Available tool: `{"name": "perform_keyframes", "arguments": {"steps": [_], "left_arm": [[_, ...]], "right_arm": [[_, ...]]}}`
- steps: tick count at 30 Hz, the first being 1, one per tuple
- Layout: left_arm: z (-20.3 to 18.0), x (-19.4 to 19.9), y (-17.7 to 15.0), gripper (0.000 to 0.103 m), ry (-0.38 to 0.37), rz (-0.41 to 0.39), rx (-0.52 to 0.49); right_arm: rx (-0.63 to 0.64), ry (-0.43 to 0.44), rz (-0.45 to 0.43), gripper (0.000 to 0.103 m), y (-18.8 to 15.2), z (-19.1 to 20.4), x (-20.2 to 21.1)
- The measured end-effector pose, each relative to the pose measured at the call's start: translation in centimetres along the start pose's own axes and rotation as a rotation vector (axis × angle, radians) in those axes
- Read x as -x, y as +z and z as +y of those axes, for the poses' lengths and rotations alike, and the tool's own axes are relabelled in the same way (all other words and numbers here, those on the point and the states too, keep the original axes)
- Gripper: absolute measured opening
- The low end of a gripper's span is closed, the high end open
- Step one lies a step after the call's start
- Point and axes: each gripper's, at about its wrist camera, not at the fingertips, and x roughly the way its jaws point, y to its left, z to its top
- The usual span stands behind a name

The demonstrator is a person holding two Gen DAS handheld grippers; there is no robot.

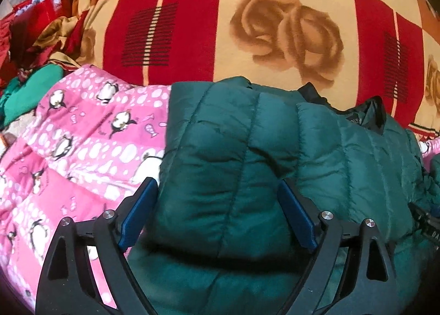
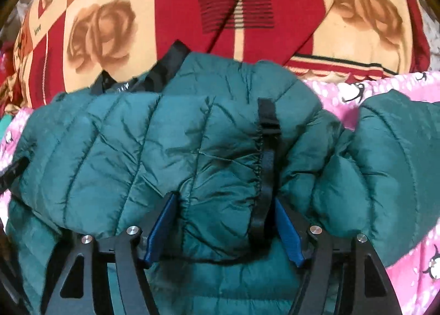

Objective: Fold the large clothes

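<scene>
A dark green quilted puffer jacket (image 1: 247, 150) lies on a pink penguin-print quilt (image 1: 82, 150). A thick fold of the jacket bulges between the blue pads of my left gripper (image 1: 217, 188), whose jaws stand wide. In the right wrist view the jacket (image 2: 137, 136) fills the middle, with its black collar lining (image 2: 165, 67) at the far edge and a sleeve (image 2: 385, 150) at the right. My right gripper (image 2: 224, 202) has its jaws wide around a bunched fold with a black strap (image 2: 266, 150).
A red, orange and cream rose-print blanket (image 1: 275, 26) covers the bed beyond the jacket. A heap of green and red clothes (image 1: 33, 67) lies at the far left. The pink quilt (image 2: 385, 89) also shows at the right.
</scene>
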Motion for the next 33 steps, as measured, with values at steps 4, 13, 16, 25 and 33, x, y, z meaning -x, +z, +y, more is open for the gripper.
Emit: {"name": "perform_keyframes", "arguments": {"steps": [4,13,16,25,33], "left_arm": [[0.1,2.7,-0.1,0.089,-0.009,-0.044,0.009],[-2.1,7.0,-0.8,0.089,-0.046,-0.097,-0.021],[-3.0,7.5,-1.2,0.089,-0.060,-0.095,-0.032],[-4.3,8.4,-2.5,0.089,-0.068,-0.082,-0.045],[-4.8,9.0,-3.5,0.089,-0.068,-0.069,-0.049]], "right_arm": [[-0.011,0.019,-0.054,0.068,-0.2,-0.6,3.2],[0.011,0.018,-0.094,0.073,-1.6,0.4,6.5],[0.004,0.026,-0.093,0.073,-1.9,0.6,6.6],[0.010,0.015,-0.095,0.074,-3.2,1.1,7.4],[0.000,0.022,-0.104,0.077,-4.1,0.9,8.6]]}}
